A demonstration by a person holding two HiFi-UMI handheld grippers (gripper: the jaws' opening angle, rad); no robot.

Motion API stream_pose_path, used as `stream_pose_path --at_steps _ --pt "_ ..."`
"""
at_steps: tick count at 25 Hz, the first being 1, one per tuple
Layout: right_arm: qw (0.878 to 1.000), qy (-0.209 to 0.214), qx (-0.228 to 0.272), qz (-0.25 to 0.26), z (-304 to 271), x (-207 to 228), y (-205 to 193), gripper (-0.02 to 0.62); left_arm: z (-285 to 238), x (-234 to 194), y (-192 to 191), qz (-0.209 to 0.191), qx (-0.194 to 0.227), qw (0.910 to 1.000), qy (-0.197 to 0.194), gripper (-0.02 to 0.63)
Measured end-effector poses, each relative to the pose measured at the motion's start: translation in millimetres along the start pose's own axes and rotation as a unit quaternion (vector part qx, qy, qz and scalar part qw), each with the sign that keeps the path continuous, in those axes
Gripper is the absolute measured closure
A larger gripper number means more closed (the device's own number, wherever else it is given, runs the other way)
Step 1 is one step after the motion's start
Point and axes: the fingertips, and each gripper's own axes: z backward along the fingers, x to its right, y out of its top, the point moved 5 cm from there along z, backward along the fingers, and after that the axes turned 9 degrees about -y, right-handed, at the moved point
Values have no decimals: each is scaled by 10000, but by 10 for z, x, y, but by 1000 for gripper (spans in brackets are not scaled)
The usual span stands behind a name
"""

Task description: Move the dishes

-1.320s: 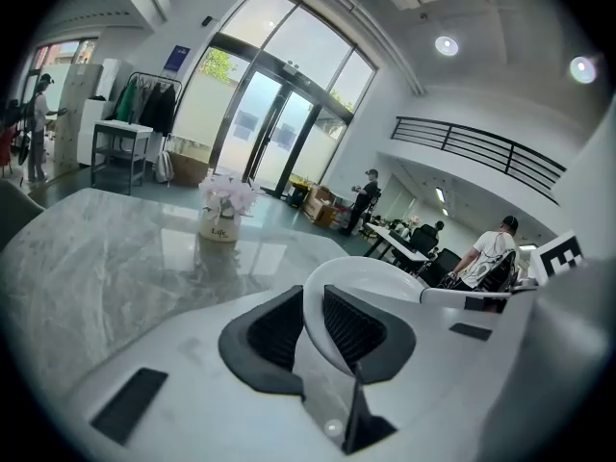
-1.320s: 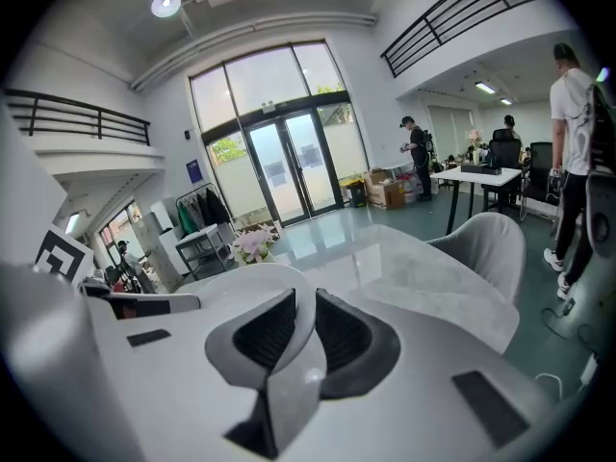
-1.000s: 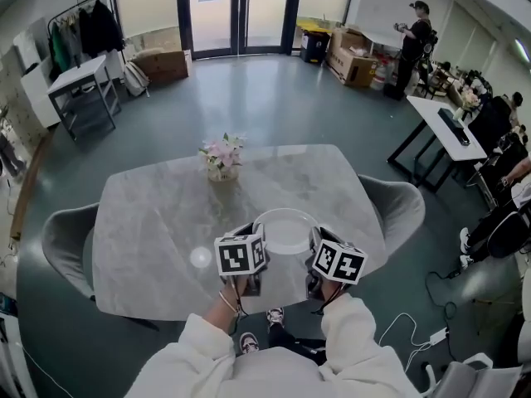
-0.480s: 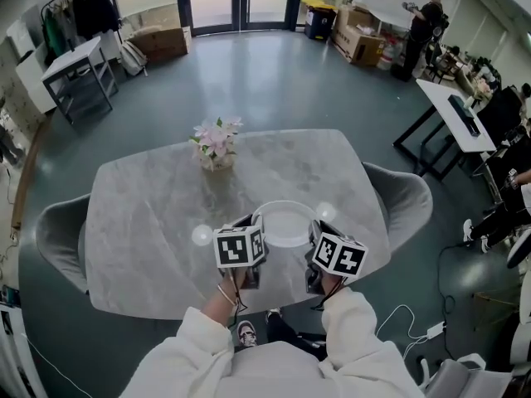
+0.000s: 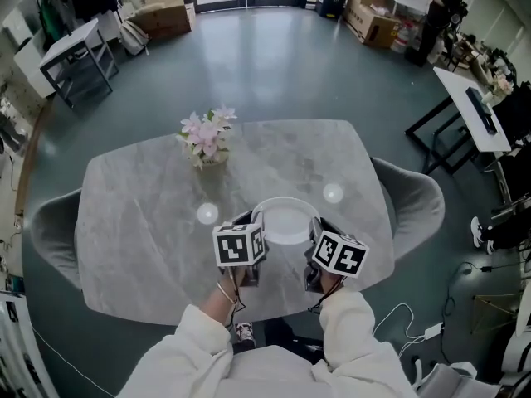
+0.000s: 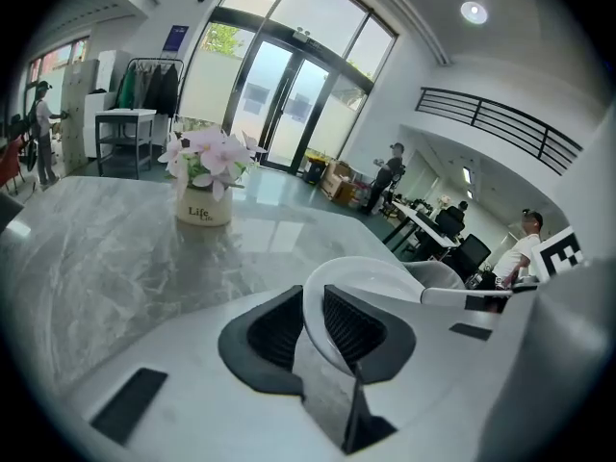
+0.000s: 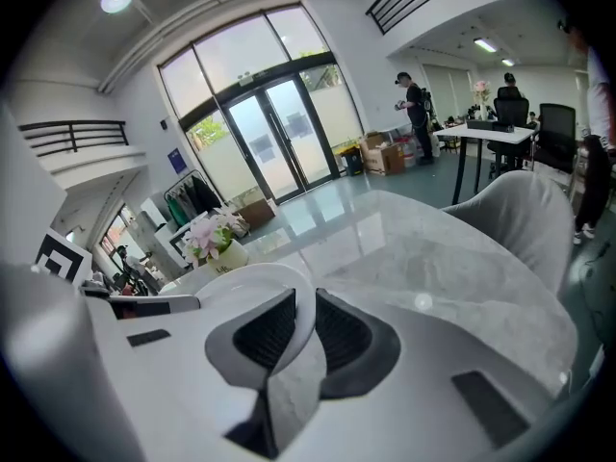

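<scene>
A white plate (image 5: 286,220) hangs between my two grippers above the near side of the grey marble table (image 5: 141,222). My left gripper (image 5: 252,226) is shut on the plate's left rim; in the left gripper view the plate (image 6: 361,277) runs between the dark ribbed pads (image 6: 279,327). My right gripper (image 5: 314,230) is shut on the right rim, and in the right gripper view the plate (image 7: 245,287) passes between that gripper's pads (image 7: 342,335). The plate looks empty.
A white pot of pink flowers (image 5: 203,139) stands at the table's far left part. Grey chairs sit at the left end (image 5: 46,235) and right end (image 5: 415,201). Desks, boxes and people are off to the right and back.
The view has shifted: the table and flower pot sit lower and further left in the head view. Both grippers keep the same hold on the plate.
</scene>
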Motion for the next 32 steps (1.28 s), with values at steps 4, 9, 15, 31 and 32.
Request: stream_pose_path --at_steps 4,9,15,31,32 --pt "9998 -47 -167 19 -221 88 32 479 -216 -75 5 80 -98 9999 93 540" --pt "9995 7 -328 19 -480 180 74 479 -442 -145 1 203 -159 9995 170 538" --pt "9987 142 -496 58 -791 215 101 479 -667 -290 -6 371 -205 9987 284 539" --pt "9958 288 -828 262 -1329 244 126 479 -1016 -553 -43 628 -301 9957 612 540" --pt "9957 298 -839 267 -1353 243 130 479 -1030 -563 -43 648 -295 9955 621 539"
